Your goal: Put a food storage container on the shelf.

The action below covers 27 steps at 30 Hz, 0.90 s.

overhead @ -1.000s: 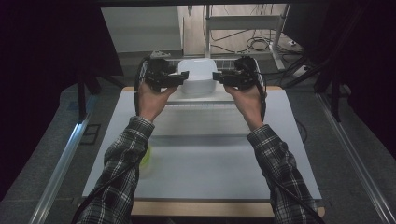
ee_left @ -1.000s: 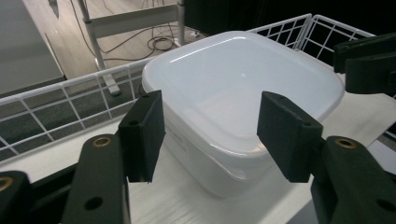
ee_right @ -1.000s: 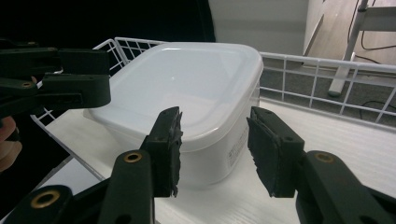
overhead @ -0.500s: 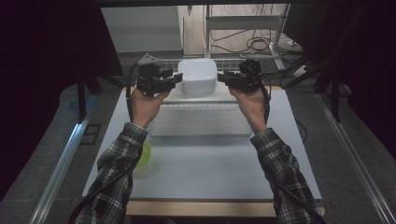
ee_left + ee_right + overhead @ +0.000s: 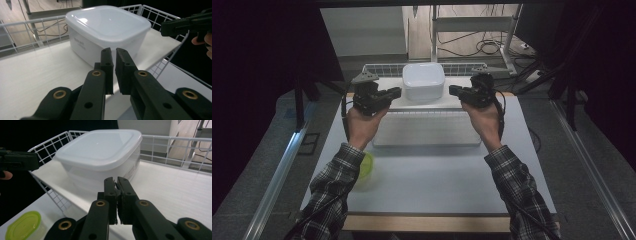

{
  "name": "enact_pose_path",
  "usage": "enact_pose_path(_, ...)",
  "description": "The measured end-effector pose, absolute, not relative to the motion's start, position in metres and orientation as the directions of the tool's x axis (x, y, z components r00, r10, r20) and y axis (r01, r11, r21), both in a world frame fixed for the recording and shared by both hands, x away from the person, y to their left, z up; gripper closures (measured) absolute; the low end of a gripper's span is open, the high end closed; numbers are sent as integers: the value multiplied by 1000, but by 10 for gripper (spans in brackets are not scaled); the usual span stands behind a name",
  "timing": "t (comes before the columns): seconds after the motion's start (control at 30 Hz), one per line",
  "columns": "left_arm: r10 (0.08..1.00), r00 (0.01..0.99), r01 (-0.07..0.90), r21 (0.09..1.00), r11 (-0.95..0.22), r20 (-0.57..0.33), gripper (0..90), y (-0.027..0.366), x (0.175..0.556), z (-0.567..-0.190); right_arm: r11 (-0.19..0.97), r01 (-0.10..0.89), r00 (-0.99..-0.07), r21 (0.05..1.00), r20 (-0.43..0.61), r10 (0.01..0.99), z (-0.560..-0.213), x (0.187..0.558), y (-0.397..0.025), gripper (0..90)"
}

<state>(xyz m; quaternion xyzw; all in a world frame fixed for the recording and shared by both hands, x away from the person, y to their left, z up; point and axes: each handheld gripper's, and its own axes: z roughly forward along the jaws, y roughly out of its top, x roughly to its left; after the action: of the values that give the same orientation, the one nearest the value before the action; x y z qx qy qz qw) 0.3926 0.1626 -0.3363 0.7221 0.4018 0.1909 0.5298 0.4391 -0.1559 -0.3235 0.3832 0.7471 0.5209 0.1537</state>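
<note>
White lidded plastic container [image 5: 423, 80], upright, lid on, on wire-railed shelf [image 5: 452, 102].

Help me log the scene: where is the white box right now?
In the high view the white box sits at the table's far middle, on a white shelf with a wire rail, between the left tongs and right tongs.

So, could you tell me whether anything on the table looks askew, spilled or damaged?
Nothing stands out. The white lidded container sits upright on the wire-edged tray with its lid flat, and the green-lidded tub near the table's edge looks closed. No spill visible.
</note>
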Motion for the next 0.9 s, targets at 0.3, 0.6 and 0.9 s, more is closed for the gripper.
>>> enact_pose_path(0.3,747,646,391,908,-150,-155,666,168,360,-358,187,397,-693,898,160,703,-338,409,-165,653)
enact_pose_path(0.6,744,651,412,893,-178,-152,513,176,335,-382,232,392,-714,890,136,686,-356,384,-172,494)
enact_pose_path(0.9,749,652,411,885,-217,-119,345,178,309,-403,263,387,-727,884,117,677,-374,360,-180,381)
